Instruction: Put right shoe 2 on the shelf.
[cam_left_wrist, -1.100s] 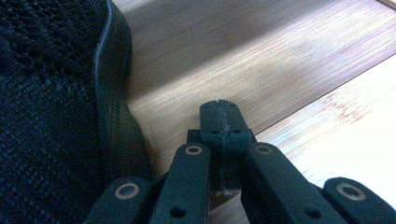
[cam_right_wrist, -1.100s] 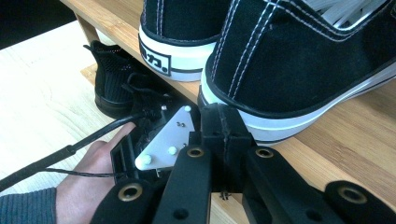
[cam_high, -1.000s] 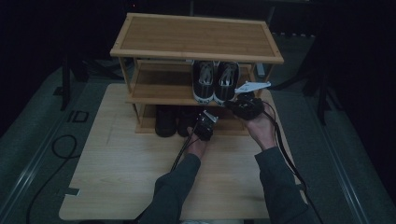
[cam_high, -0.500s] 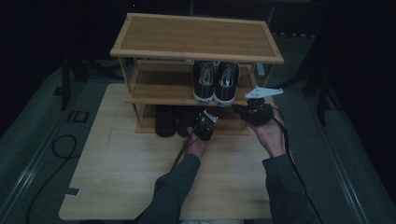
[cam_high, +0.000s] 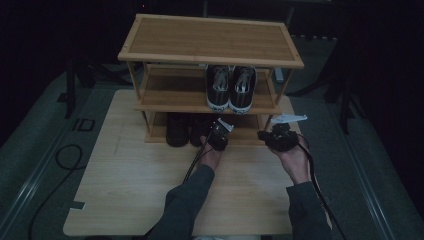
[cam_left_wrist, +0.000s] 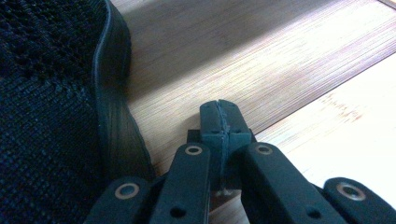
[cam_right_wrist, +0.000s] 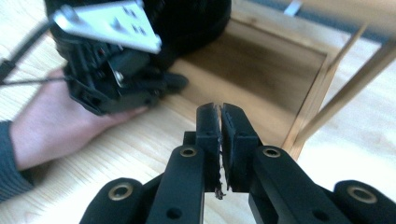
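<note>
Black shoes (cam_high: 187, 129) on bottom shelf of shoe rack (cam_high: 210, 37), toes toward bench's front edge. Left hand-held gripper (cam_high: 218, 136) nearer, jaws together, empty, just beside right shoe's sole (cam_left_wrist: 112, 116) (shoe lies to its left). Right hand-held gripper (cam_high: 278, 139) near rack's right post, jaws nearly together, empty.

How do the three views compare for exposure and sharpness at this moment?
High view: dim, surroundings nearly black, the black shoes on the rack's bottom shelf hard to make out. Left gripper view: bright and sharp, knit of the black shoe crisp, a shadow across the wood. Right gripper view: own jaws sharp, the left gripper and the hand holding it blurred.
</note>
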